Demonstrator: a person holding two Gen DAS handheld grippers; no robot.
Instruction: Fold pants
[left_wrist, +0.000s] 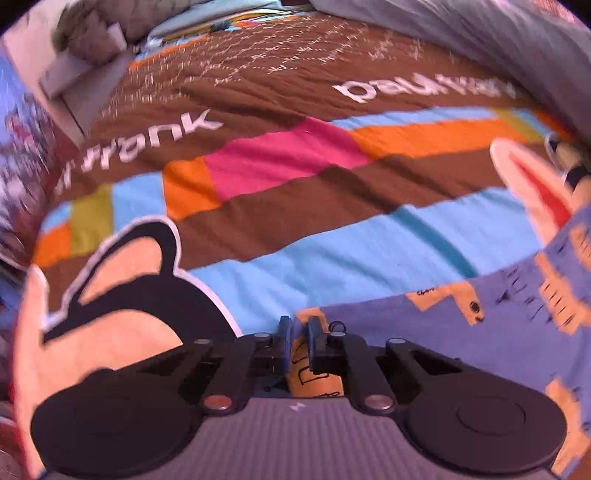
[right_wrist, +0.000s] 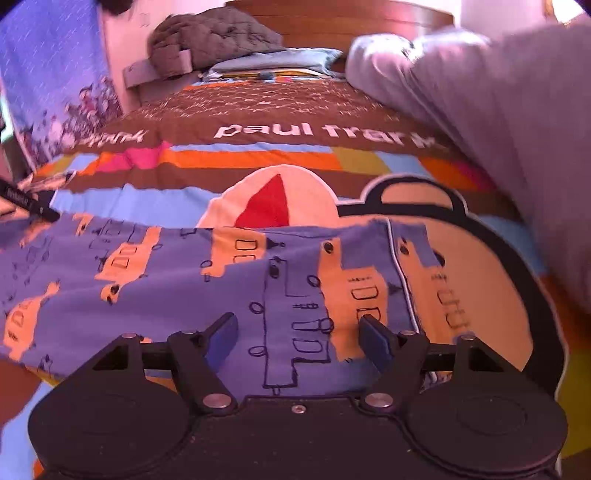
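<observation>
The pants (right_wrist: 177, 280) are purple-blue with orange vehicle prints and lie spread across the bedspread. In the left wrist view they (left_wrist: 491, 332) fill the lower right. My left gripper (left_wrist: 299, 332) is shut on an orange-printed edge of the pants, with the fabric pinched between its fingers. My right gripper (right_wrist: 299, 328) is open just above the pants, its fingers (right_wrist: 373, 336) spread wide over the fabric beside a white-piped seam. The left gripper's dark tip (right_wrist: 29, 203) shows at the far left of the right wrist view.
The bed carries a brown, blue, orange and pink bedspread (left_wrist: 288, 155) with cartoon monkey faces. A grey blanket (right_wrist: 498, 122) is heaped at the right. A pillow (right_wrist: 273, 61) and a dark quilted jacket (right_wrist: 210, 33) lie by the wooden headboard. A patterned curtain (right_wrist: 48, 77) hangs left.
</observation>
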